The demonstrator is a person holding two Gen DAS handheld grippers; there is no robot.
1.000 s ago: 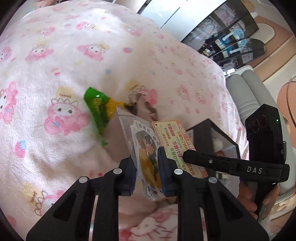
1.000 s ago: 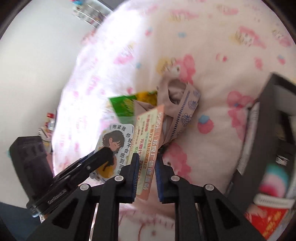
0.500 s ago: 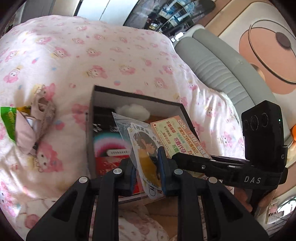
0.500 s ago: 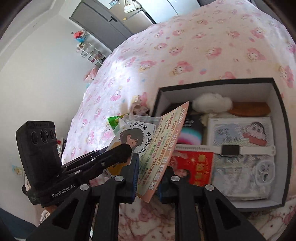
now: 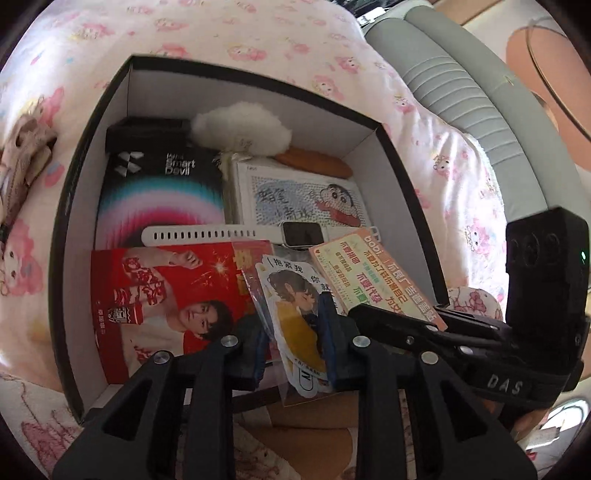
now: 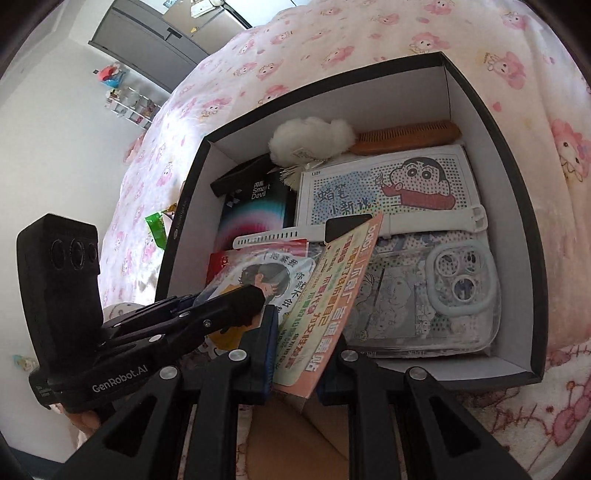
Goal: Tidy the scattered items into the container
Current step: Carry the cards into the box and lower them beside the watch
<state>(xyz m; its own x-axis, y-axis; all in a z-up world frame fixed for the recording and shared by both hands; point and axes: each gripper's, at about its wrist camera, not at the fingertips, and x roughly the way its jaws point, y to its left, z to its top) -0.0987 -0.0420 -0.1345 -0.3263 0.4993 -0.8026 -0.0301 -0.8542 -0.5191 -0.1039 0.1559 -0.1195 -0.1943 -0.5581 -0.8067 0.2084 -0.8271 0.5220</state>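
Bedding printed with pink cartoon figures covers the bed and carries a black box with white inner walls, its near edge just ahead of both grippers. Inside, against the far wall, lie a white fluffy puff and a wooden comb. Along the left wall a dark carton reads "Smart Devil" over a rainbow gradient. Beside it a white card shows a cartoon boy with Chinese lettering. A red packet with a man's portrait fills the near left corner. A clear phone case sits near the right wall over a printed sheet whose drawing is hard to make out. A white-strapped smartwatch stretches across the middle.

The left gripper pinches a clear sleeve holding a sticker of a hugging couple, Chinese text partly legible, its lower edge cut off behind the fingers; it hangs over the box's near edge. The right gripper clamps an orange-and-green leaflet headed "bobi", tilted above the box's near half, covering the watch face in the right wrist view. Gripper bodies carry "DAS" and "GenRobot.AI". On the bedding left of the box, a green wrapper and a beige cloth item are only partly visible.
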